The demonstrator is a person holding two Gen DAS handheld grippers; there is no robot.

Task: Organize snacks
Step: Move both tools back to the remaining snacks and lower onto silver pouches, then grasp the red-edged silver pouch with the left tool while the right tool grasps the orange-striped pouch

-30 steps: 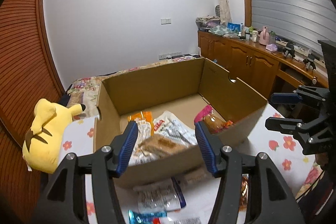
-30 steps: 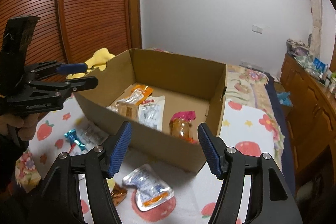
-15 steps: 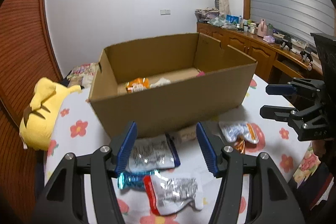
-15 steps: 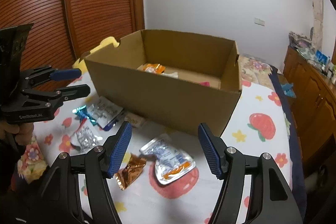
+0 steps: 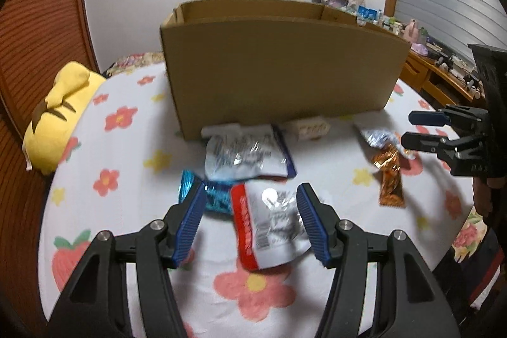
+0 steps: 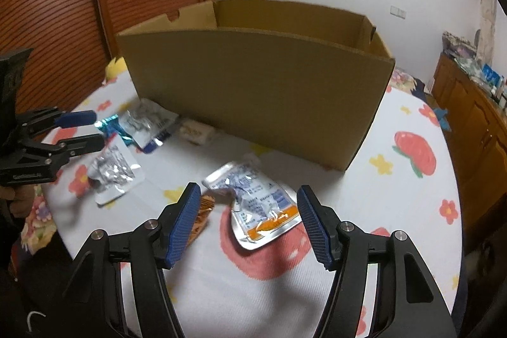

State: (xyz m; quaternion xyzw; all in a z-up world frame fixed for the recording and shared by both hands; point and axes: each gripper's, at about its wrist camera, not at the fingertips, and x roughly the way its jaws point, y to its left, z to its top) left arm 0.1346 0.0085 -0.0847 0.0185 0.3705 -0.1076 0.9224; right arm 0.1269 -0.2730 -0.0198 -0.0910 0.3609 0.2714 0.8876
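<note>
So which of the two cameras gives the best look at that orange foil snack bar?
The left wrist view: the orange foil snack bar lies whole and unobstructed on the cloth. In the right wrist view, only a sliver shows beside a finger of the open right gripper.

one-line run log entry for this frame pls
left gripper: open, over red-edged silver packet | right gripper: open, over orange-edged silver pouch | cardboard box: behind | nothing held
</note>
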